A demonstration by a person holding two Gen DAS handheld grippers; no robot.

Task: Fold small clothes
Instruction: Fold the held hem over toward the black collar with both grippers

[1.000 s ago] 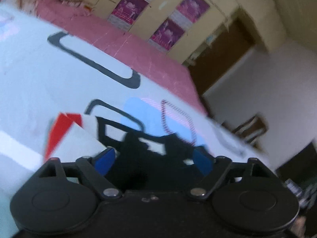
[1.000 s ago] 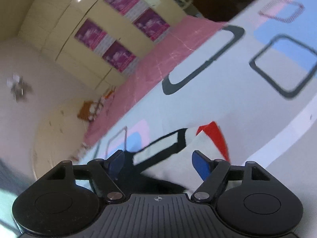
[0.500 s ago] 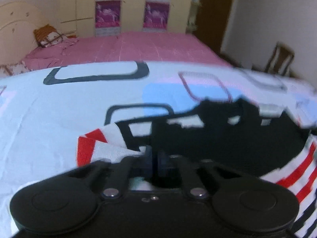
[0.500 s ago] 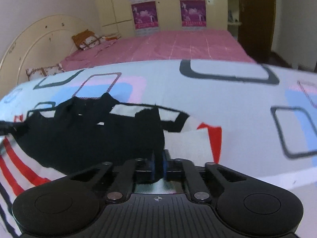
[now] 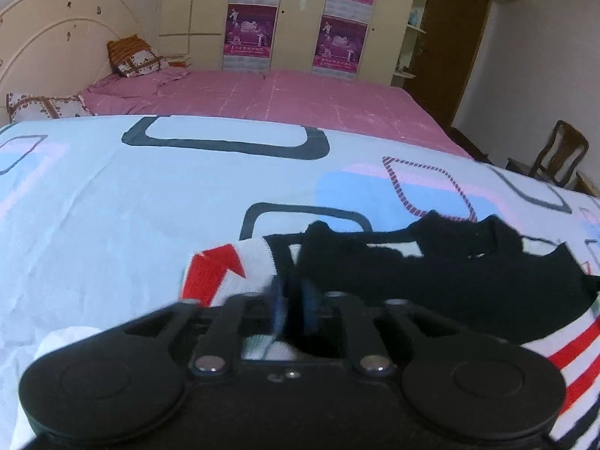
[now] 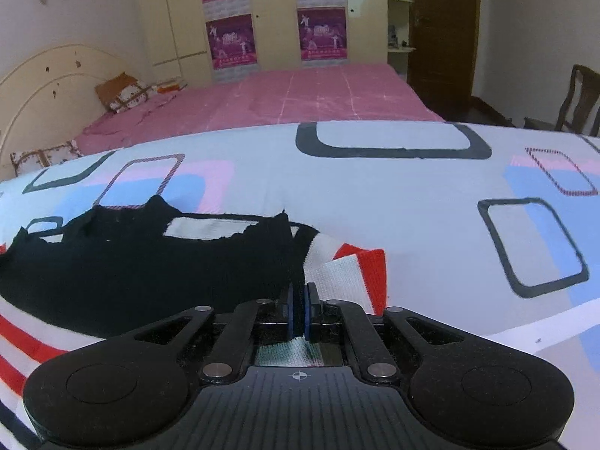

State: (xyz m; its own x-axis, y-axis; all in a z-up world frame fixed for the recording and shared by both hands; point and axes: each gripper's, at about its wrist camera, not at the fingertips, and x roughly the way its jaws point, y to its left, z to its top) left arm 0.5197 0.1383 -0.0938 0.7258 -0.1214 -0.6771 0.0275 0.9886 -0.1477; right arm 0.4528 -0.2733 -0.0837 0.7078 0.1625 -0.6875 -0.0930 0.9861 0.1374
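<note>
Left wrist view, lower centre: the left gripper [image 5: 290, 302] is sitting at the garment [image 5: 431, 281]'s white-and-red sleeve edge, its jaws having just been opening, a narrow gap showing with knit fabric between the blue pads; whether they are pinching it cannot be told. The garment is lying on the patterned sheet [image 5: 131, 206], black panel across mid-right. Right wrist view, lower centre: the right gripper [image 6: 299, 309] is nearly together, clamping the garment's edge, its jaws also easing apart. Judgement: a fold is appearing laid; remaining folds are pending.
</note>
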